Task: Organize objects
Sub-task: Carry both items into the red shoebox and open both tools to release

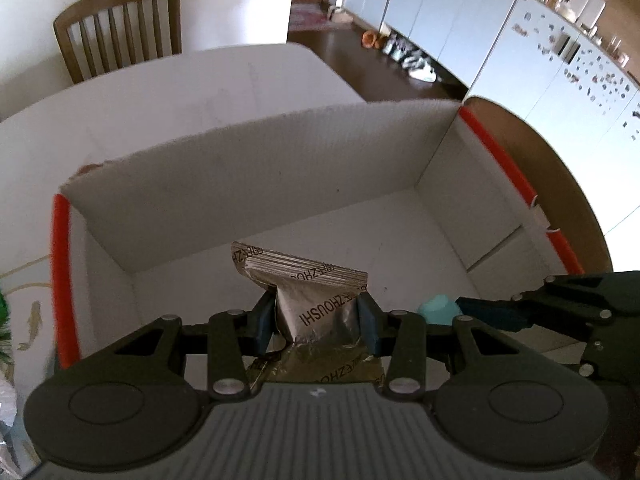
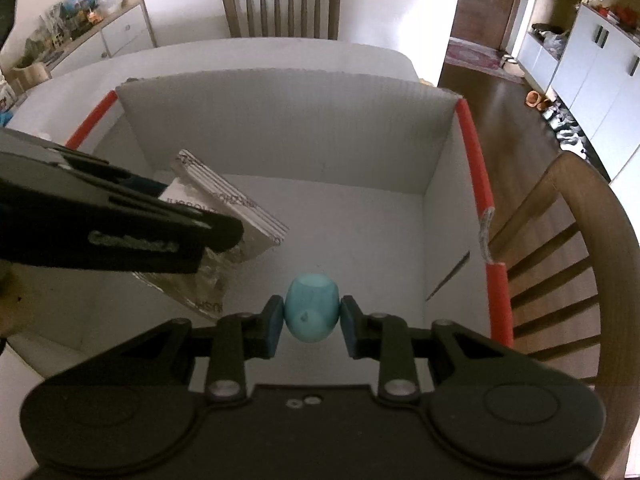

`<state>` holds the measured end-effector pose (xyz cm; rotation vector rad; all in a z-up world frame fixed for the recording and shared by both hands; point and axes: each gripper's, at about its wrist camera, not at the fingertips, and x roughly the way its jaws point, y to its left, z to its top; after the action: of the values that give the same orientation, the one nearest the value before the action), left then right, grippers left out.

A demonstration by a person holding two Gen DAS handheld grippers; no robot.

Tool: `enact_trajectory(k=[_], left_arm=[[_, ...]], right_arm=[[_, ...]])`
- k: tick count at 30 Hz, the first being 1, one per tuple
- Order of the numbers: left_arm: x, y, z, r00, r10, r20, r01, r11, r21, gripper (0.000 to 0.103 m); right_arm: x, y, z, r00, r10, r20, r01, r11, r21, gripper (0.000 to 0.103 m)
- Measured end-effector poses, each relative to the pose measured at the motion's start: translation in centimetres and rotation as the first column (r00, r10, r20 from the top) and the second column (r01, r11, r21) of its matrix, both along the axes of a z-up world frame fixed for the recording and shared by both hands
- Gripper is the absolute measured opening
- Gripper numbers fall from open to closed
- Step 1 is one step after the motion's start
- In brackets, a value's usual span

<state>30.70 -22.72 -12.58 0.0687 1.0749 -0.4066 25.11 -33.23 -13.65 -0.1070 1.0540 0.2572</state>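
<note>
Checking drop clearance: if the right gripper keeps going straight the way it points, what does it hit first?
Most likely the bare floor of the box. The right gripper, shut on the blue egg, points down into the box. The pouch in the left gripper sits off to the left, seemingly clear.

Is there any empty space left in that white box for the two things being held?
Plenty. The white box floor looks bare from its far wall to the red-edged right wall. The crowded spot is near the left, where the left gripper holds the silver packet beside the right gripper with its blue egg-shaped object.
</note>
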Motion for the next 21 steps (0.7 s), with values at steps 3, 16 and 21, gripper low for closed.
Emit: enact_trajectory(k=[3,16,21], left_arm=[[0.5,-0.2,-0.6,0.999,-0.008,-0.039,0.008,1.000,0.001,0.043],[2.2,-0.6,-1.8,0.993,0.000,-0.120,0.001,1.000,0.008,0.043],[1.8,-0.6,-0.9,0.995,0.009,-0.101,-0.009,1.000,-0.002,0.043]], right_arm=[[0.2,0.2,-0.5,1.000,0.009,-0.019,-0.009,1.000,-0.001,0.028],[1.1,0.6,-1.3,0.998,-0.002,-0.070,0.001,1.000,-0.013,0.032],[1.1,0.4,-1.2,0.997,-0.012,-0.079,0.011,1.000,-0.012,0.032]])
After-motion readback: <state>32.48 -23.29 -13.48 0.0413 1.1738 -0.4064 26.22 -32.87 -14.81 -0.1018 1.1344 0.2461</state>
